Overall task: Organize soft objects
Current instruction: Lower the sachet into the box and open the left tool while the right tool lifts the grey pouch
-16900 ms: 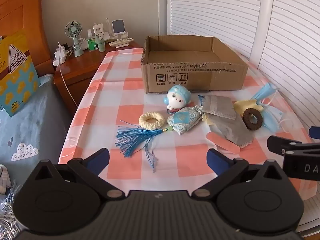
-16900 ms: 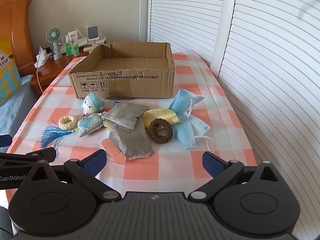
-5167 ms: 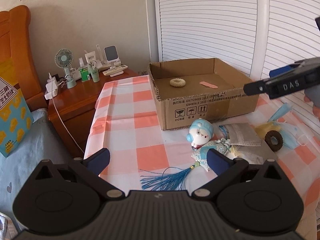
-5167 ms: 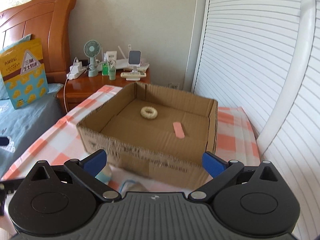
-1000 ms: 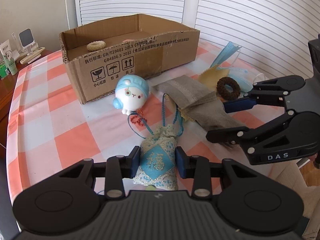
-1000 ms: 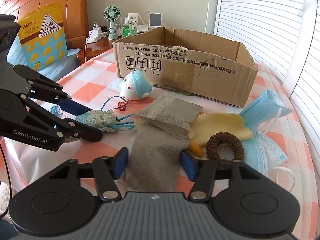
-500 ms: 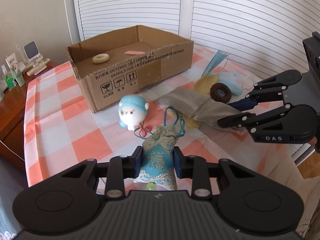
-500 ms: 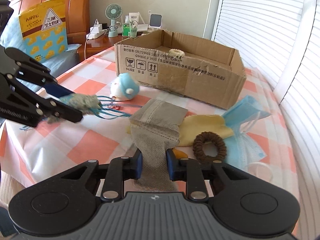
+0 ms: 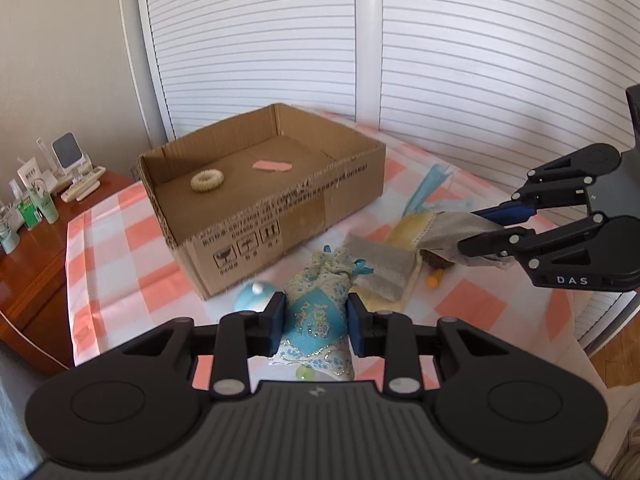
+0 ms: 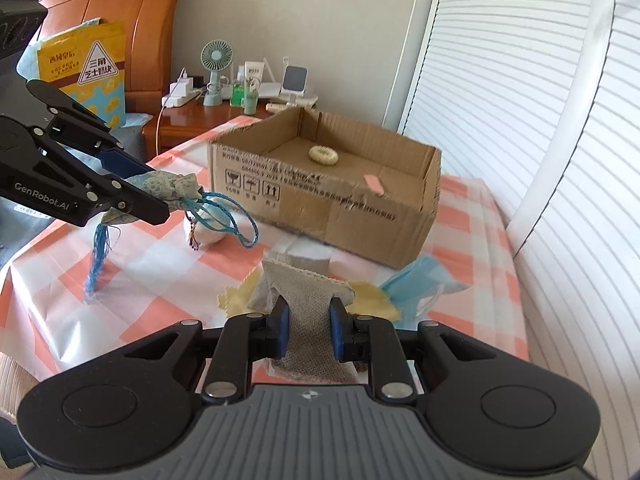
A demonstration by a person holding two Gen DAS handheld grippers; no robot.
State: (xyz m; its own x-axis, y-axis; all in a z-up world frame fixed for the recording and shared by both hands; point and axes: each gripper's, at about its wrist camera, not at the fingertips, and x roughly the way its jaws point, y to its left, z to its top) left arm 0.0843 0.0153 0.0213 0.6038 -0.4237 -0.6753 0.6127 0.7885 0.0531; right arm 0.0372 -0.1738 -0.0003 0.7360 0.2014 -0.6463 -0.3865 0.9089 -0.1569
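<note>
My left gripper (image 9: pixel 316 320) is shut on a blue embroidered sachet (image 9: pixel 318 312) and holds it above the table; its blue tassel (image 10: pixel 98 256) hangs down. My right gripper (image 10: pixel 308 328) is shut on a grey mesh cloth (image 10: pixel 310 308), lifted off the table. The open cardboard box (image 9: pixel 280 220) stands ahead and holds a cream ring (image 9: pixel 207 181) and a pink strip (image 9: pixel 271 166). A blue-white plush toy (image 9: pixel 252 296) lies under the sachet. A second grey pouch (image 9: pixel 380 268), a yellow cloth (image 10: pixel 236 296) and blue face masks (image 10: pixel 424 284) lie on the checked tablecloth.
A wooden nightstand (image 10: pixel 192 120) with a fan (image 10: pixel 216 68), bottles and a charger stands to the left behind the box. White louvred doors (image 9: pixel 480 80) run along the right. A bed headboard (image 10: pixel 120 12) with a yellow bag (image 10: pixel 86 68) is at far left.
Both grippers have risen with their loads: the sachet and the grey cloth have come up off the table, and both views have tilted toward the box.
</note>
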